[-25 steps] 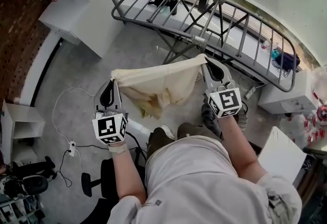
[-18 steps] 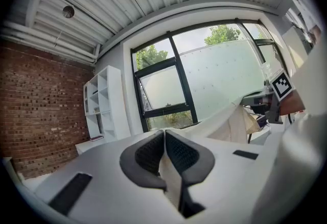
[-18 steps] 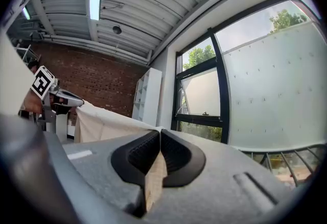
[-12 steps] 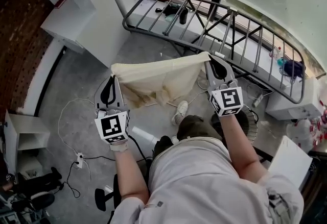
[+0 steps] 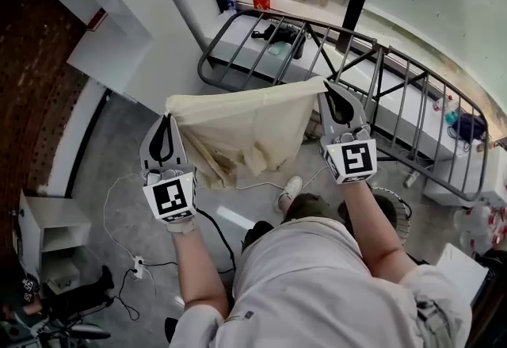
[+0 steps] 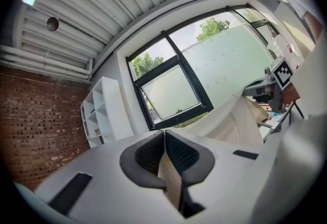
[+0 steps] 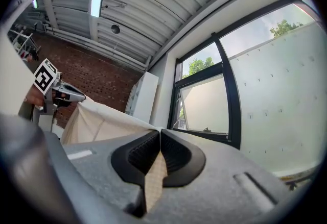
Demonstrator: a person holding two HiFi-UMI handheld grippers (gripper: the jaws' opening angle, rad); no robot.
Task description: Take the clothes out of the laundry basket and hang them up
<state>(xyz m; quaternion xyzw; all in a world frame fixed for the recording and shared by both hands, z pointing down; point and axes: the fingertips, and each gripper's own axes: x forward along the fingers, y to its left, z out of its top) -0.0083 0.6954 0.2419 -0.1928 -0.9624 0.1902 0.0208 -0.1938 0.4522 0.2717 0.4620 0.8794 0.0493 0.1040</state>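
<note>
Left gripper view shows the left gripper (image 6: 164, 136) with its dark ribbed fingers (image 6: 182, 152) clenched on one corner of the pale cream fabric garment (image 6: 228, 122); a thin fold of cloth runs down between them. Right gripper view shows the match on the other side: the right gripper (image 7: 160, 136) pinches the opposite corner, its fingers tight together on the cloth. Seen from the head view, the garment hangs spread between the two grippers, top edge taut and the rest drooping in loose folds above the floor, near the grey metal bar drying rack (image 5: 396, 101) by the window. It looks light, thin and limp, so it likely sags wherever it is not held. The pinch at both top corners seems the right hold, keeping the edge straight for draping over a rack bar. A slack pinch could let a corner slip.
</note>
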